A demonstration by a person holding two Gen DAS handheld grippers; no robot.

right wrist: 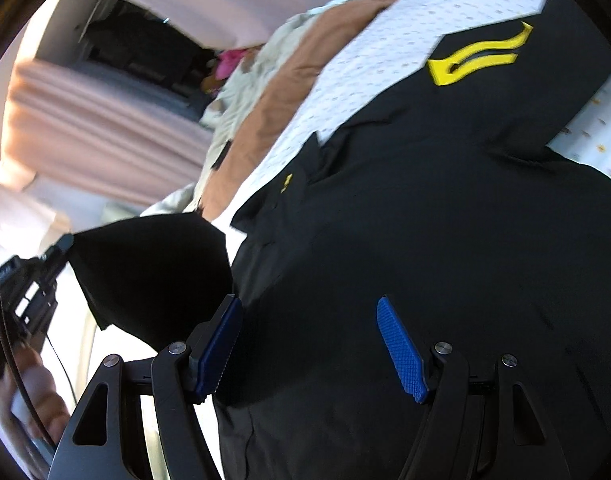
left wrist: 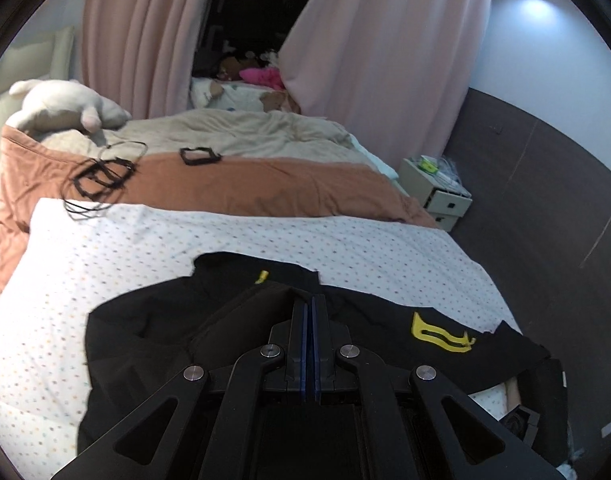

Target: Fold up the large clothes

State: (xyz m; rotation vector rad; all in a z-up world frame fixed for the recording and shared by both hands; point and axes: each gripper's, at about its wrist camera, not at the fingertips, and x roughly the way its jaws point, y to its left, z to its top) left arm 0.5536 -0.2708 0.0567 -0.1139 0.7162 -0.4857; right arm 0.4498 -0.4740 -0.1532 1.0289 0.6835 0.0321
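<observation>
While my left gripper [left wrist: 309, 304] pinches a corner of the black shirt [right wrist: 425, 220], my right gripper [right wrist: 313, 344] hangs open above it; folding looks barely begun.

left gripper [left wrist: 310, 300] pinched closed, right gripper [right wrist: 311, 346] spread wide

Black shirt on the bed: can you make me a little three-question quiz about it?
1. True or false: the right gripper is open.
2. What colour is the big logo on the black shirt?
3. What does the shirt lie on: A) dotted sheet, B) floor, C) chair?

Key: 1 true; 2 yellow; 3 A.
</observation>
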